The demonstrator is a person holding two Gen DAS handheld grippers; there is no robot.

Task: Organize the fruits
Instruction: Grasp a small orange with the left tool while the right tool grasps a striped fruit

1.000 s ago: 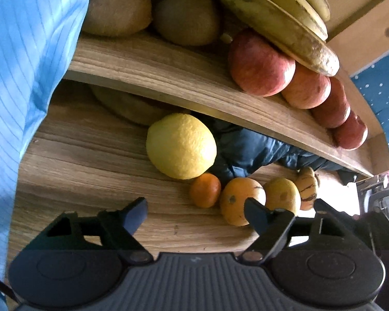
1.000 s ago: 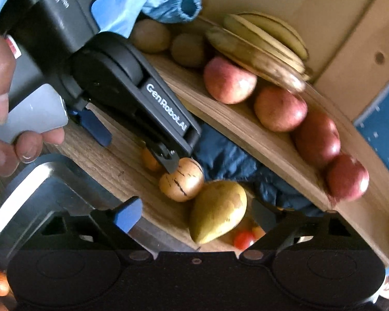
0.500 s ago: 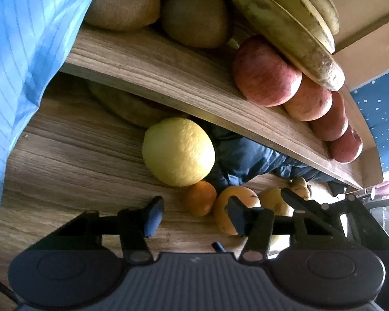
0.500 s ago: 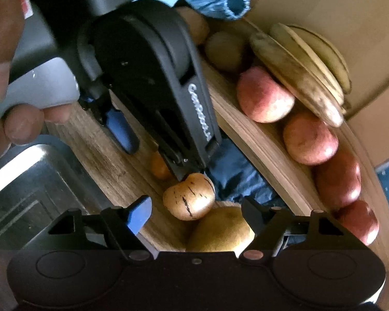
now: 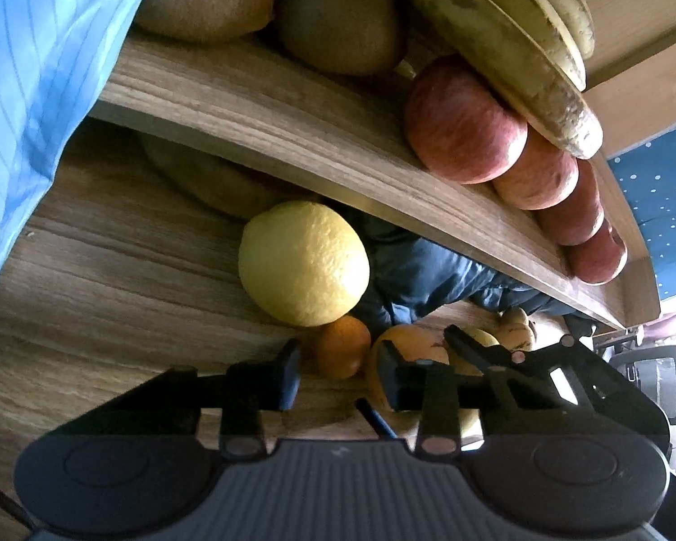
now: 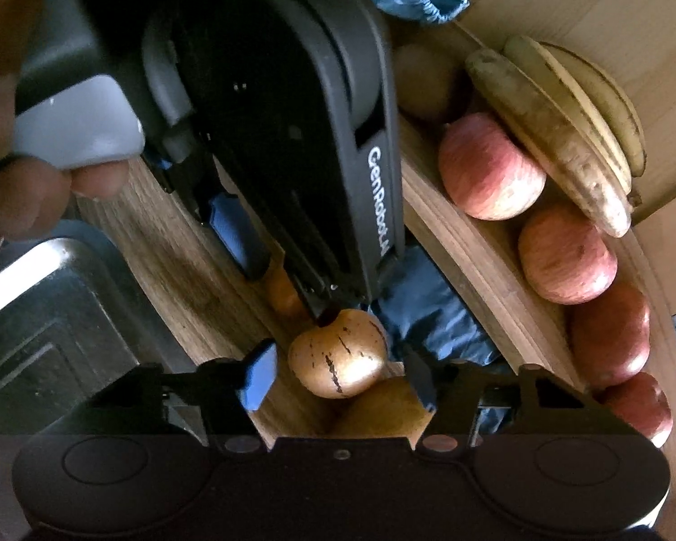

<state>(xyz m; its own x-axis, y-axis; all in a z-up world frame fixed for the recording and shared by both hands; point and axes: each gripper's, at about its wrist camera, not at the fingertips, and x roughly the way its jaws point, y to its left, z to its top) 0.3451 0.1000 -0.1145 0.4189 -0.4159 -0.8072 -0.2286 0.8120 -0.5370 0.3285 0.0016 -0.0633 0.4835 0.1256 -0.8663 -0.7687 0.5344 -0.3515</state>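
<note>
Narrowing since the earlier frames, both claws have just been closing: the left gripper [image 5: 338, 376] has its jaws around a small orange [image 5: 342, 351] low in the frame's centre, the pads flanking it without clearly pressing, and the right gripper [image 6: 338, 378] brackets a speckled round fruit [image 6: 338, 358], a gap showing on each side, so neither is yet clenched. In the right wrist view the left tool has swung closer and fills the upper centre, its tip nearly on the speckled fruit. Room is tight: a curved wooden shelf [image 5: 293, 135] overhangs the tabletop [image 5: 112, 293]. A large lemon [image 5: 304, 263] sits just beyond the orange. Farther, on the shelf, lie apples [image 5: 464, 121], bananas [image 5: 509, 54] and kiwis [image 5: 338, 22].
</note>
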